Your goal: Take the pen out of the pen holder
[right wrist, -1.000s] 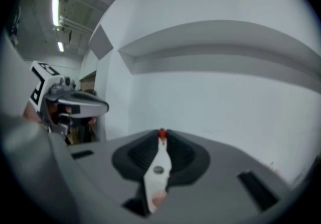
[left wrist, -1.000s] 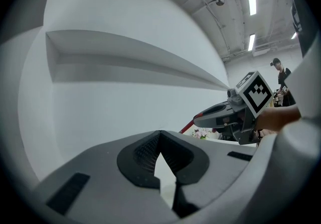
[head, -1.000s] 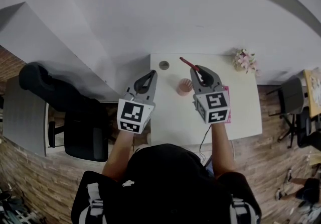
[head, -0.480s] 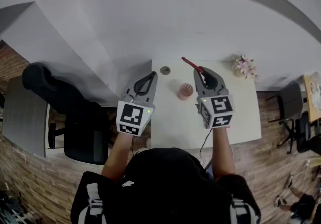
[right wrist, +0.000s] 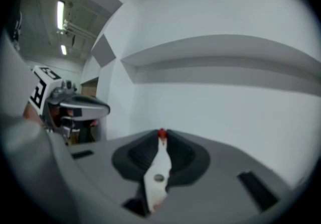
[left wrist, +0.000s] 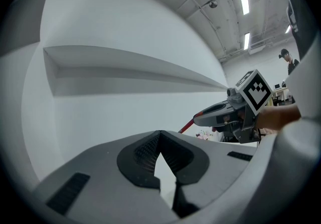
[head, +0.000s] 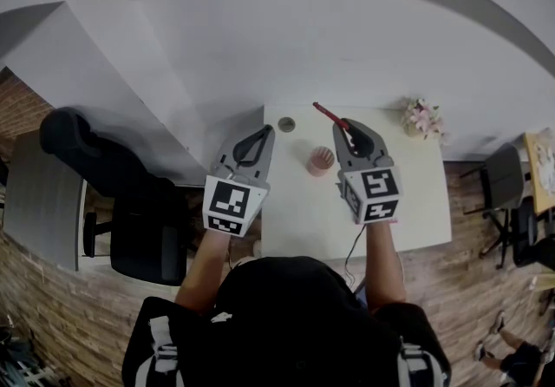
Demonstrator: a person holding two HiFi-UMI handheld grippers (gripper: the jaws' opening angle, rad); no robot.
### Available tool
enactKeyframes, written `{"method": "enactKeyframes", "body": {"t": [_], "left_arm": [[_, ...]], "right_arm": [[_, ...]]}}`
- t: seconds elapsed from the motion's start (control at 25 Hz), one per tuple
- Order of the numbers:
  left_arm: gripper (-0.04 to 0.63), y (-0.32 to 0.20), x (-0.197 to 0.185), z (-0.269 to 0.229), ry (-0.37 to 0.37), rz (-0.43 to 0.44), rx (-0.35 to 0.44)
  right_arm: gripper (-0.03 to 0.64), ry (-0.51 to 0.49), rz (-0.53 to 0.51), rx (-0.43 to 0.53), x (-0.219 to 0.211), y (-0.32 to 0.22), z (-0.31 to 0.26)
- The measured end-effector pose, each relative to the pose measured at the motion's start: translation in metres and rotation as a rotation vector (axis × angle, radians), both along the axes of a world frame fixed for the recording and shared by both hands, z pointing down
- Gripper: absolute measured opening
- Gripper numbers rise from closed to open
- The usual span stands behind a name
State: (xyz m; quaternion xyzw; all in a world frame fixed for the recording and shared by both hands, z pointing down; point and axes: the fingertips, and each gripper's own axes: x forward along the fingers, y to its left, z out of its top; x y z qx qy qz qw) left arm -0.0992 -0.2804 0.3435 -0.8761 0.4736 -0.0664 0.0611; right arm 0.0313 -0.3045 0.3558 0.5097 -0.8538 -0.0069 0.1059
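A pink pen holder (head: 320, 160) stands on the white table (head: 408, 194) between my two grippers. My right gripper (head: 348, 127) is shut on a red pen (head: 329, 114), held up in the air to the right of the holder and clear of it. The pen sticks out past the jaws toward the far wall. In the right gripper view the pen (right wrist: 161, 134) shows pinched between the jaws. My left gripper (head: 262, 130) hovers left of the holder, jaws closed with nothing between them. From the left gripper view, the right gripper (left wrist: 200, 117) and pen (left wrist: 186, 125) appear at the right.
A small round object (head: 286, 124) lies near the table's far left corner. A pot of pink flowers (head: 421, 119) stands at the far right corner. A black office chair (head: 130, 203) is left of the table, another chair (head: 503, 173) to the right.
My right gripper has lifted the red pen up and away from the holder, toward the far edge. The left gripper has barely moved.
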Motion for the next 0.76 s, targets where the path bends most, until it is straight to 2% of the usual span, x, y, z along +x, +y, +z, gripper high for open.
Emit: {"method": "enactKeyframes", "body": {"t": [0.76], "left_arm": [[0.017,-0.004,0.0,0.0087,0.004,-0.003,-0.024]], "right_arm": [[0.072,-0.003,-0.019,-0.008,-0.0077,0.0009,0.0047]]}}
